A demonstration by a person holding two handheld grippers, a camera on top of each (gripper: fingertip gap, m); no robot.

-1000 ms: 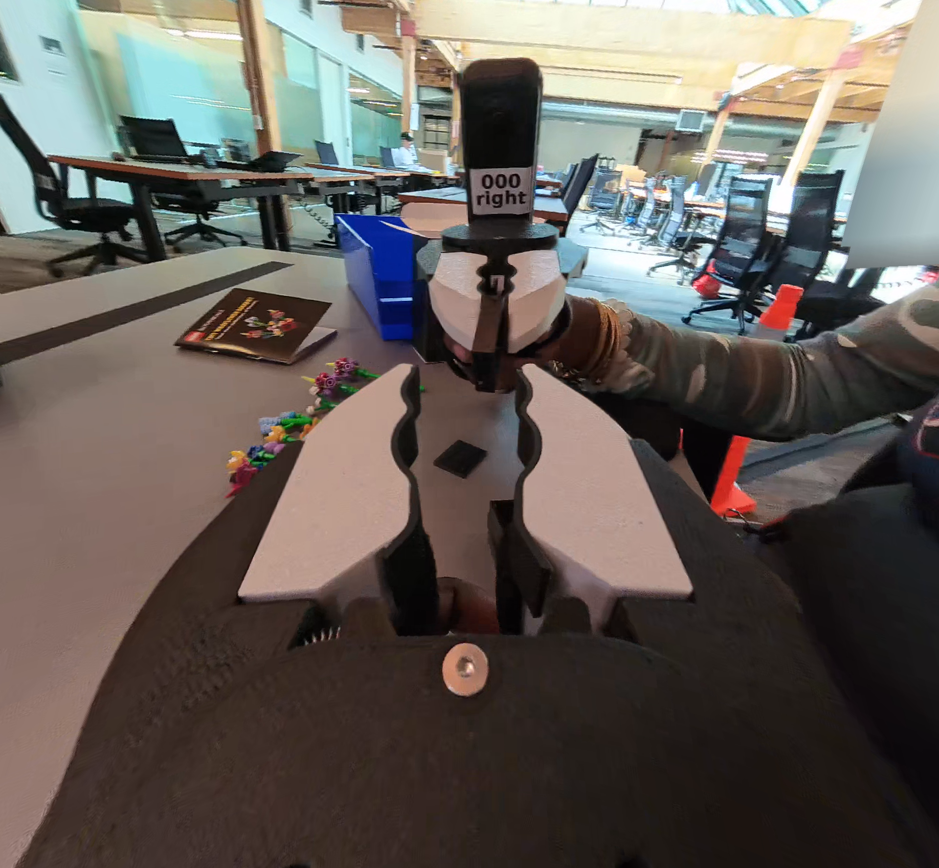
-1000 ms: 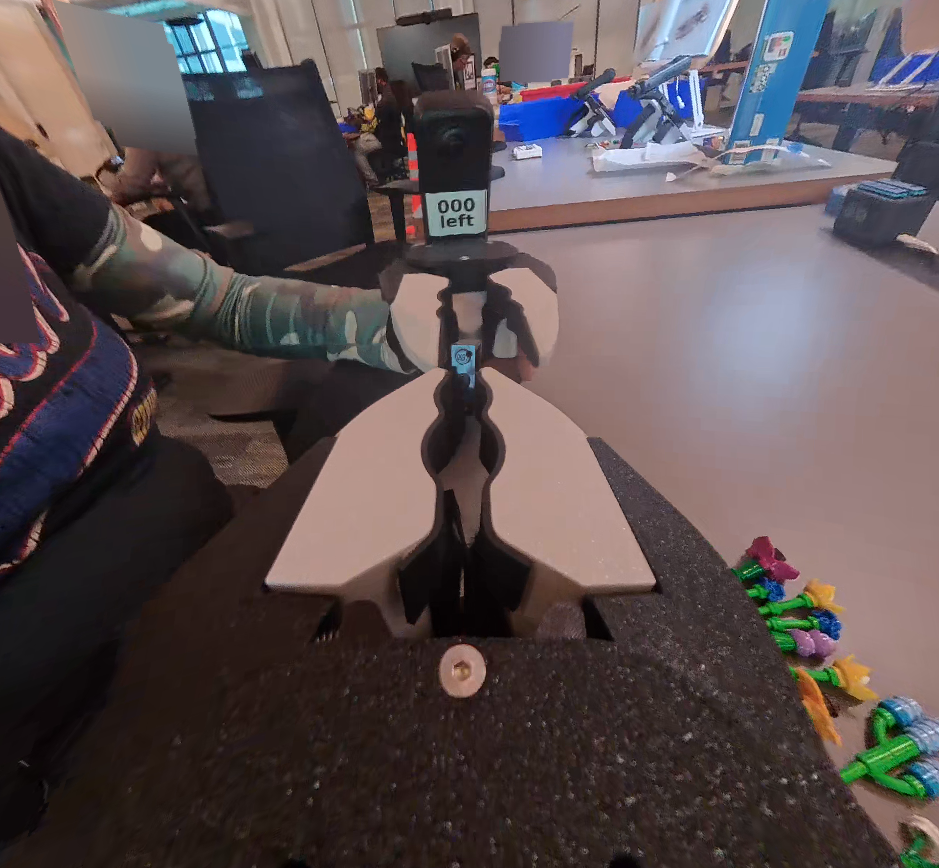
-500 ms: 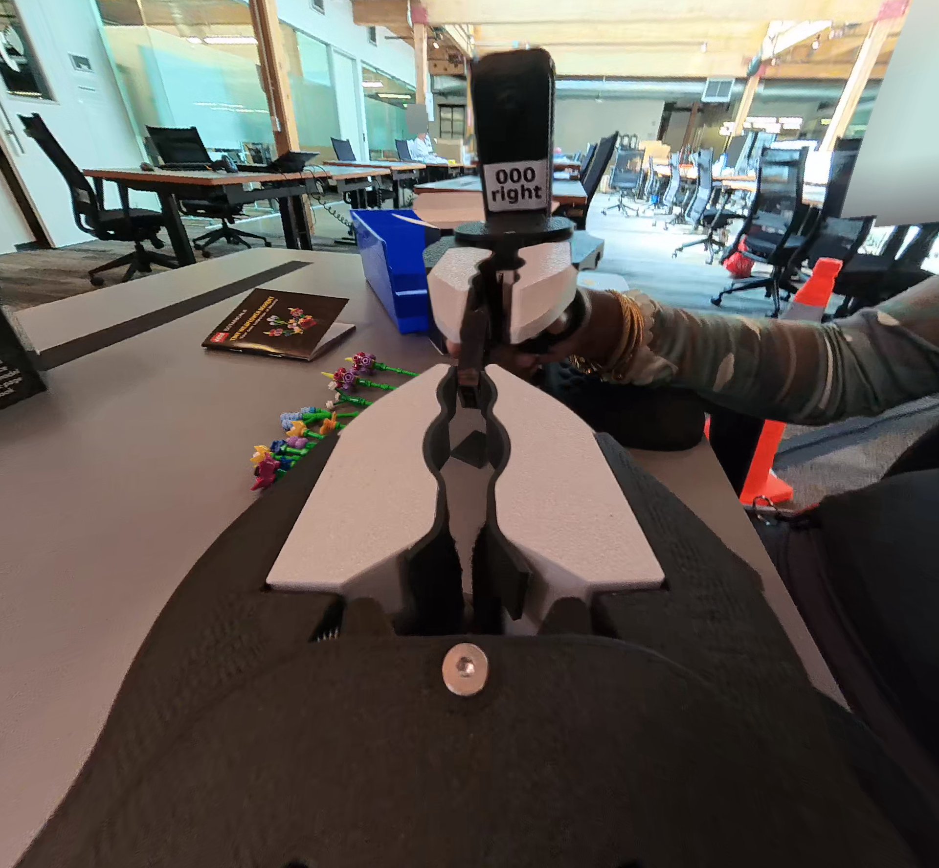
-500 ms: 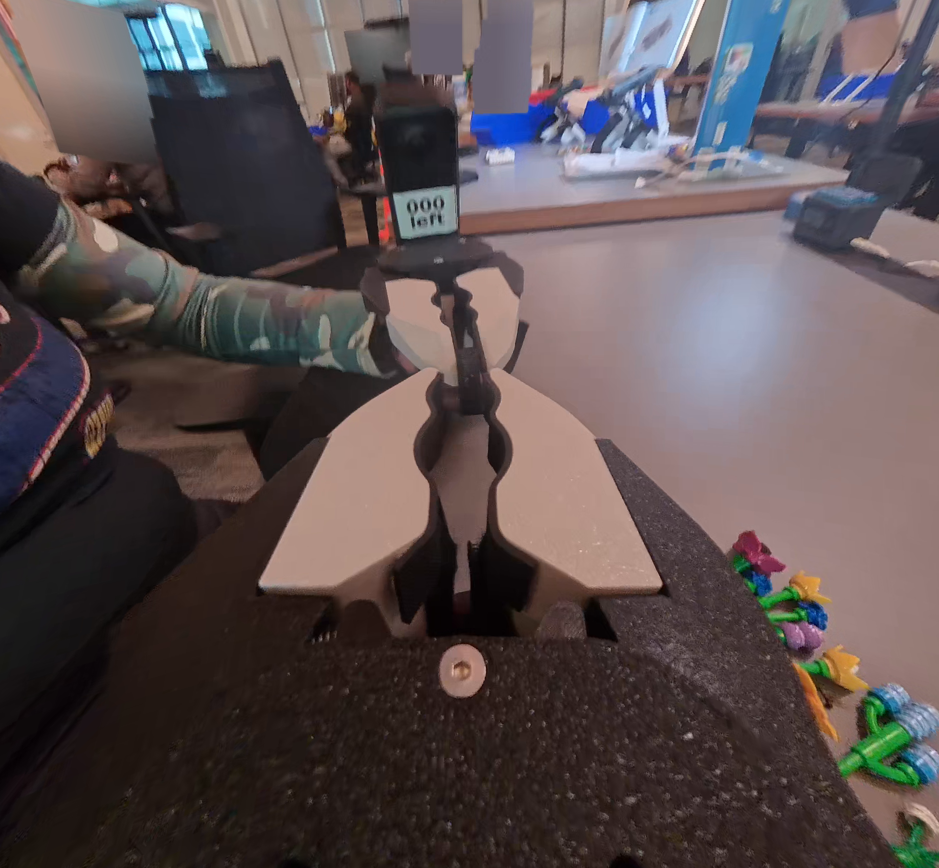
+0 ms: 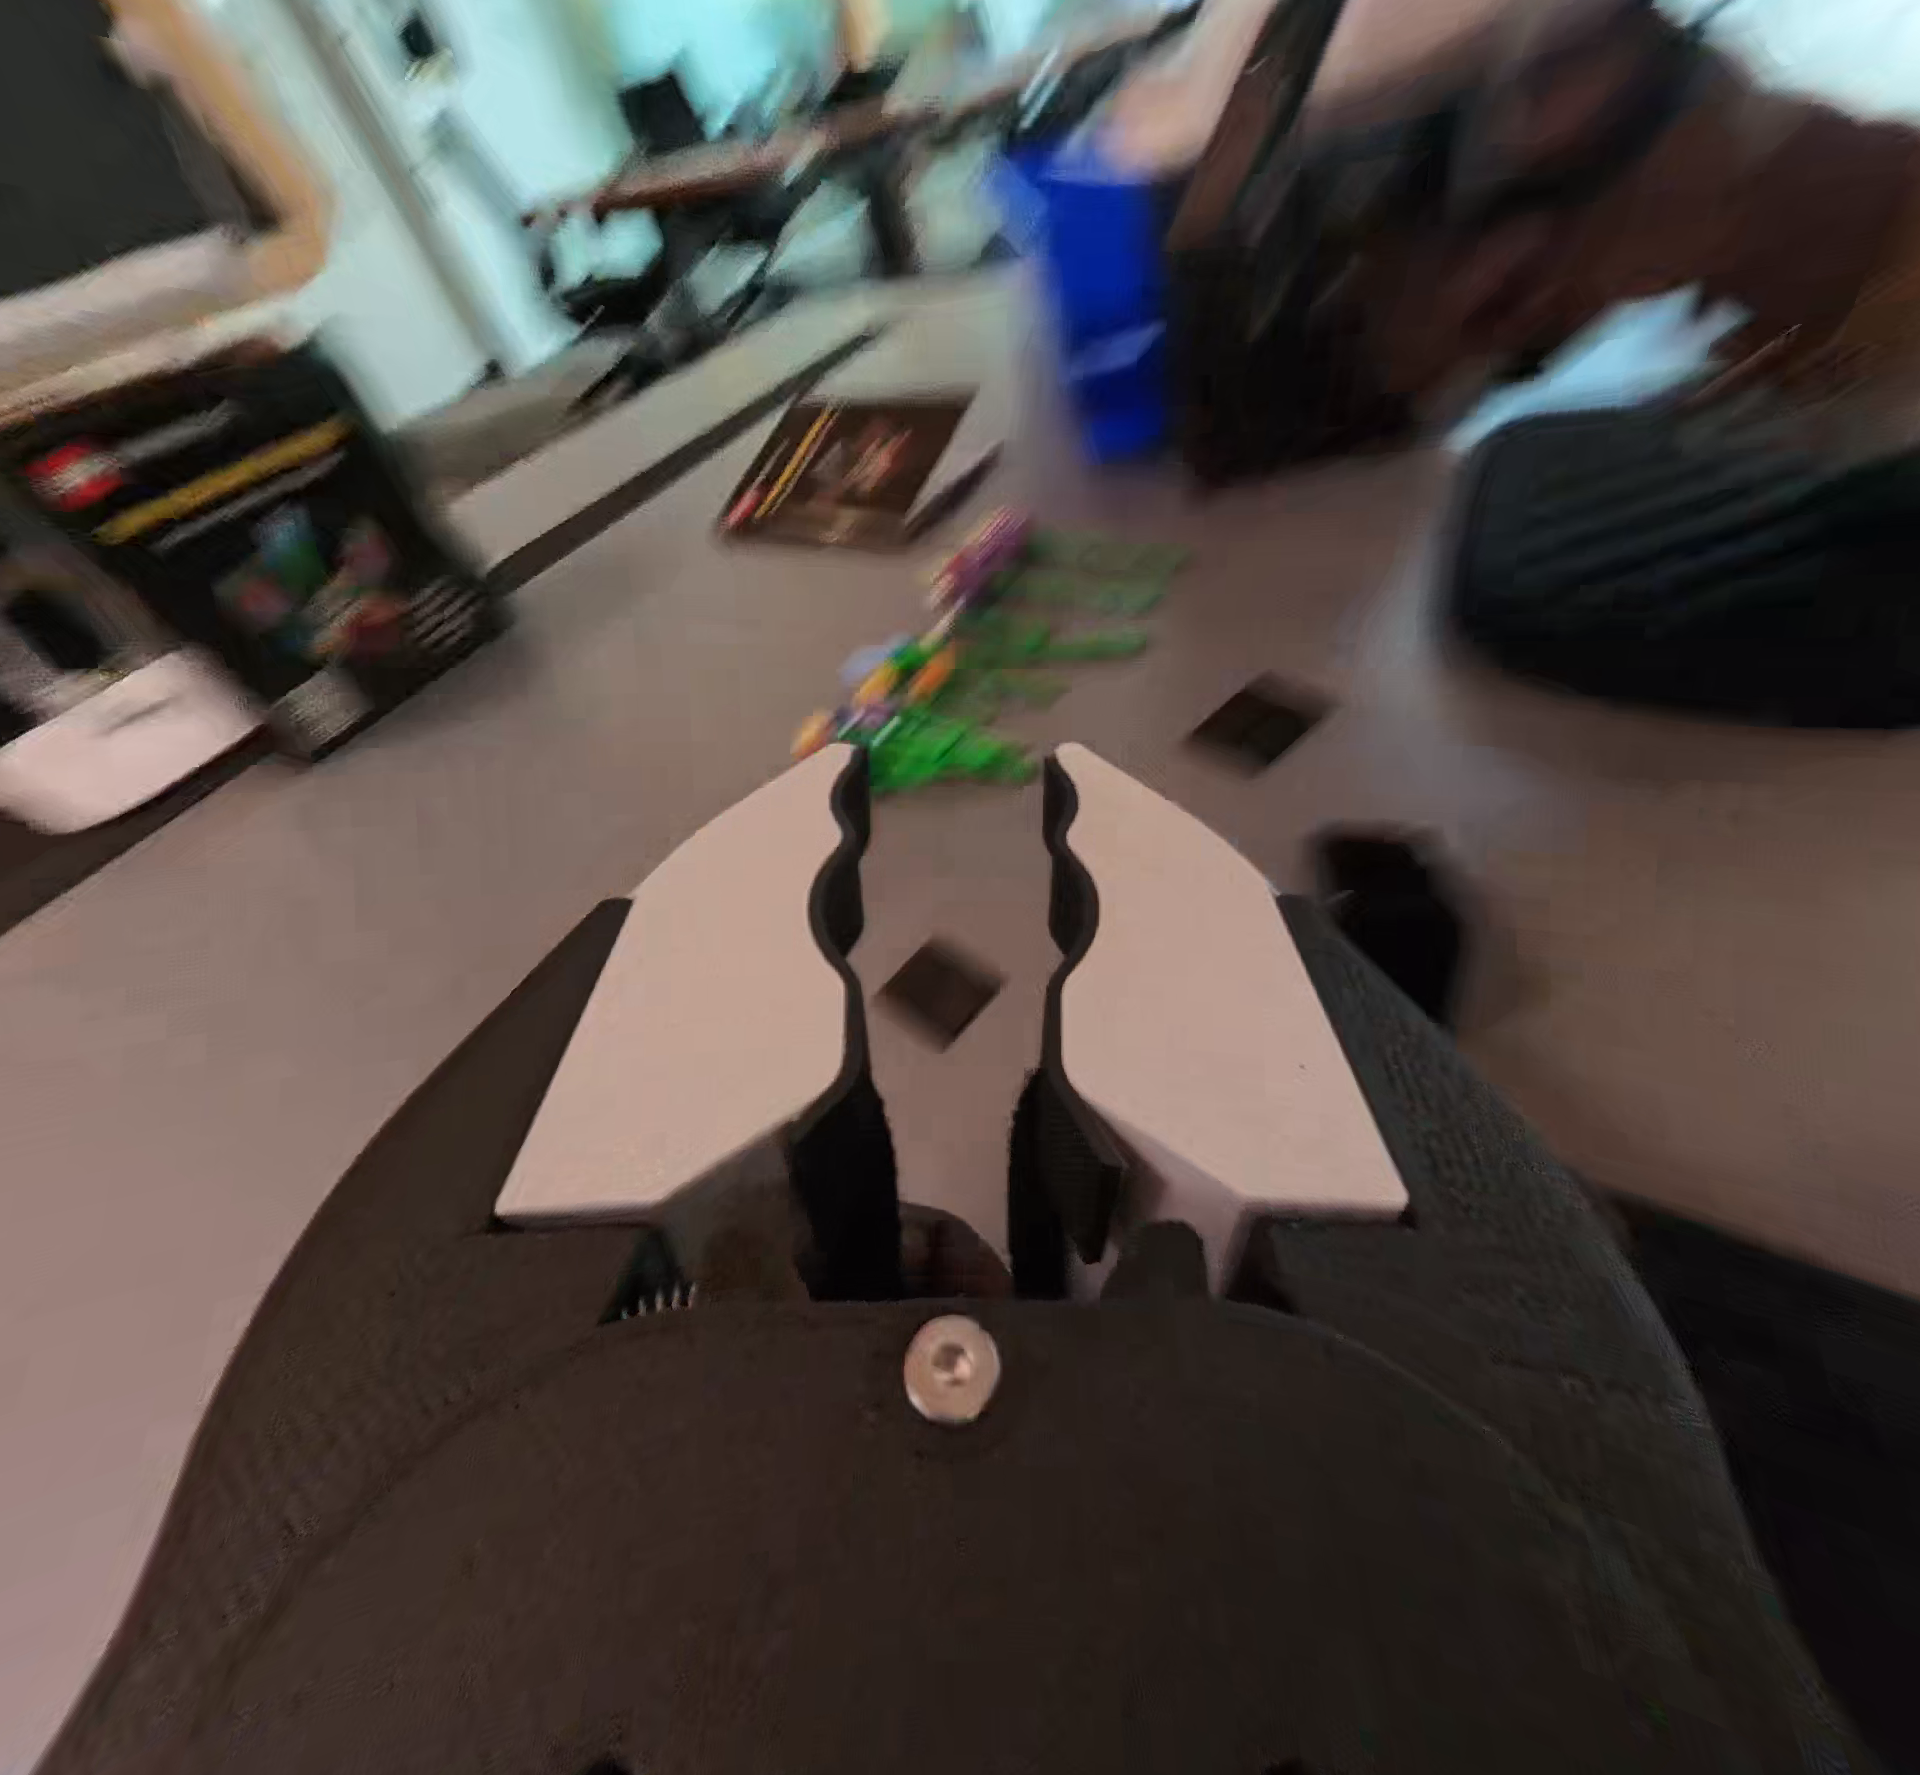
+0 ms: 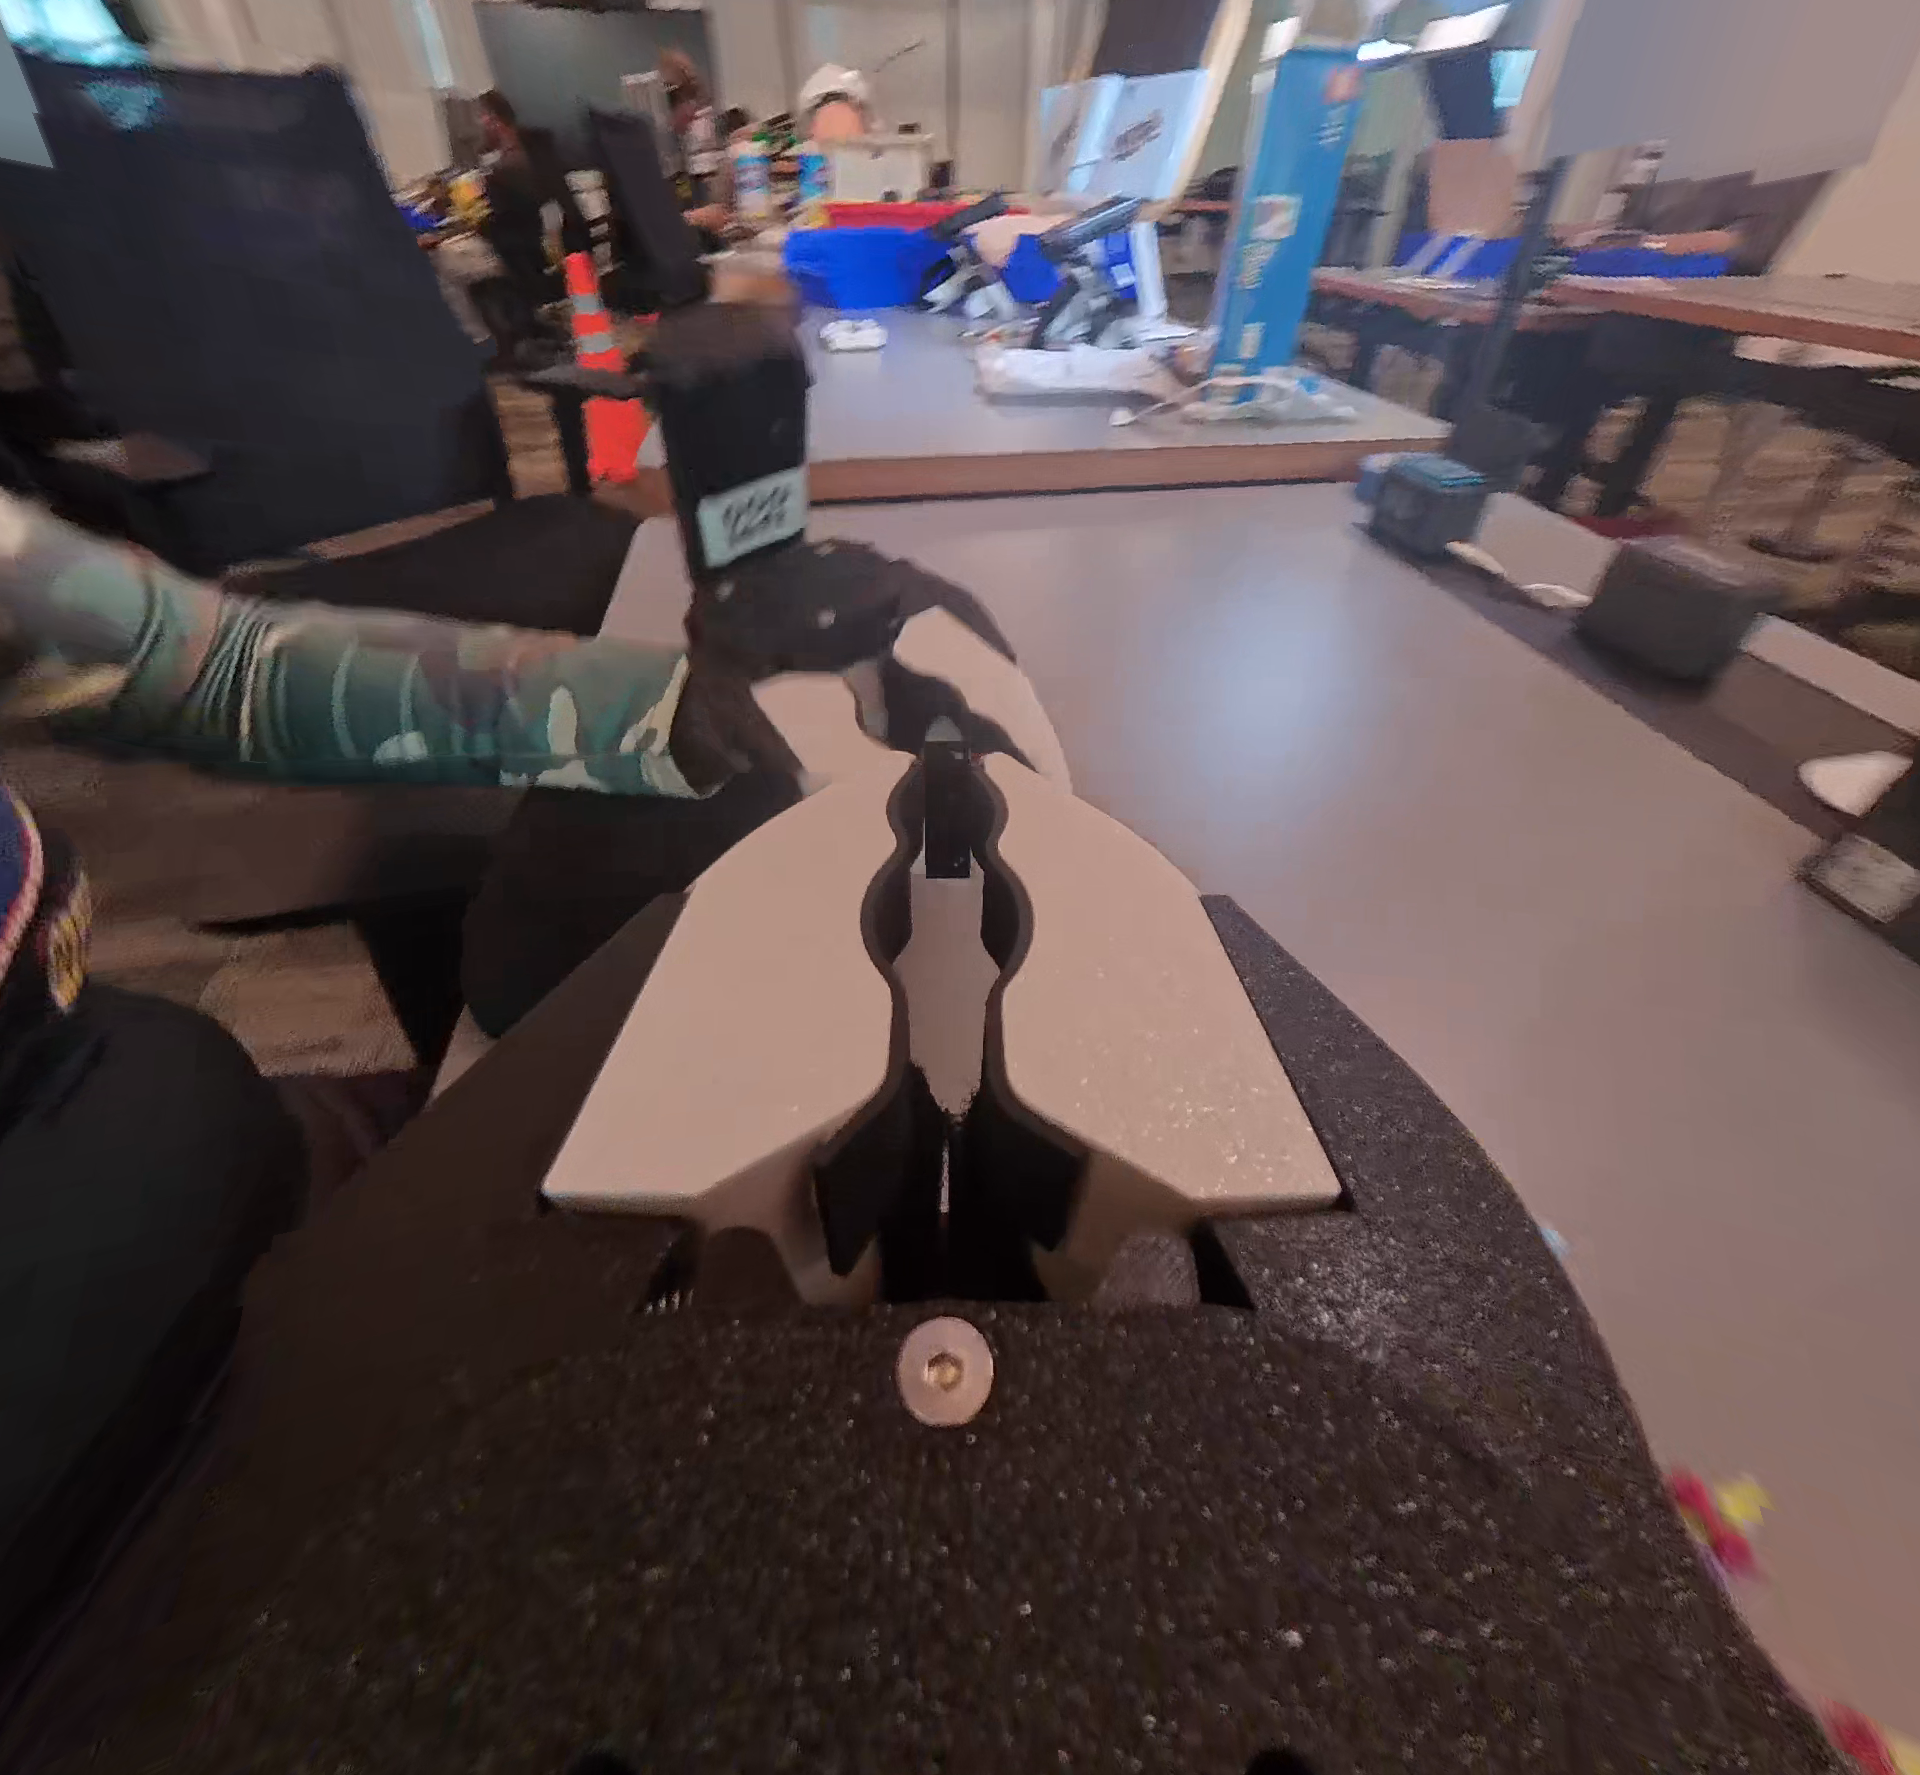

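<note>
Left wrist view, badly smeared by motion: your left claw (image 5: 951, 769) is spread and holds nothing, hovering over a grey table (image 5: 416, 894). Through the gap, at 6 o'clock from the fingertips, a small black square tile (image 5: 940, 993) lies flat. A second tile (image 5: 1257, 723) sits at 2 o'clock, and a heap of toy flowers (image 5: 966, 686) is just beyond the tips at 12. Farther off are a dark booklet (image 5: 852, 468) at 11, a blue bin (image 5: 1101, 291) at 1 and a black printed box (image 5: 239, 541) at 9; their print is too blurred to read. Right wrist view: your right claw (image 6: 948, 790) is pressed almost together, pinching a thin black piece (image 6: 948, 821) upright at its very tips. The left claw shows just beyond at 12, held by a hand in a patterned sleeve (image 6: 416, 707); the pale label (image 6: 750, 515) on its camera is unreadable. An orange cone (image 6: 603, 375) stands at 11. Judging by that shallow tip hold, the piece could twist or slip out if you jerk or knock the other claw, which is very near.
</note>
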